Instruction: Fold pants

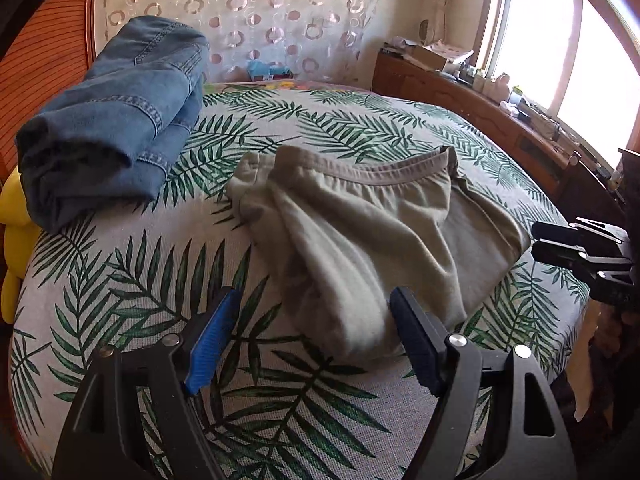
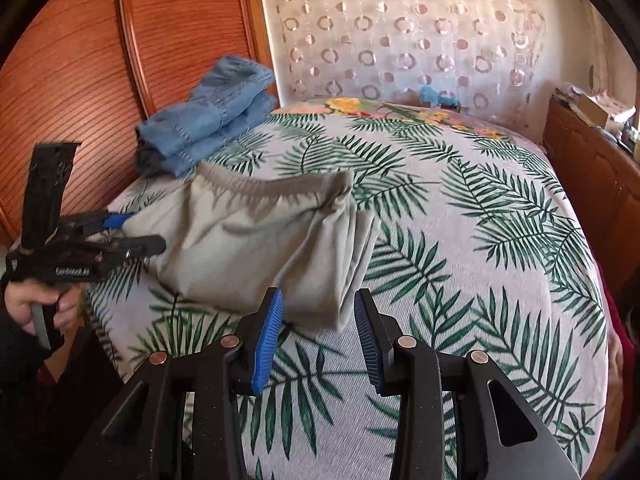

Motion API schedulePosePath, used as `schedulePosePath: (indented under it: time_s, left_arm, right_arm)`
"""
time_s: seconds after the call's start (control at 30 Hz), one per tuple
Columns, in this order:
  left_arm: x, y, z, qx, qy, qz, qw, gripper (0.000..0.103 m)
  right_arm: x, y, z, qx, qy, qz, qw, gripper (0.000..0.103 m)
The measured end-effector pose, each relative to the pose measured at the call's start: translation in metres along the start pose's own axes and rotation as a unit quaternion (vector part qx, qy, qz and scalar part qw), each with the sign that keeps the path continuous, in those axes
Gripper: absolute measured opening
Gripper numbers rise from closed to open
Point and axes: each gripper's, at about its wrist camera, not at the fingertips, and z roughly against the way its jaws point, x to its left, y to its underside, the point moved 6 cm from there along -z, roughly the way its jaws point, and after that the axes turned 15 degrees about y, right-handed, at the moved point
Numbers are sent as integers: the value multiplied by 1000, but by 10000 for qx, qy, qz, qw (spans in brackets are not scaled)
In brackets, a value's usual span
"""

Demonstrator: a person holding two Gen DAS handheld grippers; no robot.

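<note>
Folded grey-green pants [image 1: 380,220] lie on the leaf-print bed cover [image 1: 280,420], elastic waistband at the far side. My left gripper [image 1: 314,296] stands open wide, its blue pads on either side of the pants' near folded end without pressing it. In the right wrist view the pants [image 2: 248,240] reach a corner between the fingers of my right gripper [image 2: 318,294], which is open with a gap to the cloth. Each gripper shows in the other's view: the right gripper [image 1: 536,240] at the pants' right edge, the left gripper [image 2: 146,230] at their left edge.
Folded blue jeans [image 1: 120,120] sit at the bed's far left by a wooden slatted panel [image 2: 80,80]. A cluttered wooden sideboard [image 1: 460,92] runs under the window on the right. Something yellow [image 1: 16,216] lies off the bed's left edge. A hand [image 2: 36,300] holds the left gripper's handle.
</note>
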Motion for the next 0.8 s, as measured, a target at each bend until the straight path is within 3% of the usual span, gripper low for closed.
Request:
schedulePosePath:
  time_s: [0.13,0.27,0.53,0.7,0.8]
  left_arm:
    - [-1,1,-1,-20,-95,-87,9999,78]
    - [-1,1,-3,-36,-158,-149,9998,78]
    - [-1,1,-2,-30,-155,-174,9997,78]
    - [0,0,-2,-53,-177,-198,9996,79]
    - [0,1,-2,-61,-178,-202,9996,79]
  right_arm:
    - [-4,4,-2,89,5,23,10000,38]
    - [-2,-1,-10,137,-48,48,9999,31]
    - [0,-3,-16,183,-305,41,9994,9]
    - [-18,-10,1,-136,70,-59,9999,3]
    - [-18,-4,-2,-43,110,-10,9999,3]
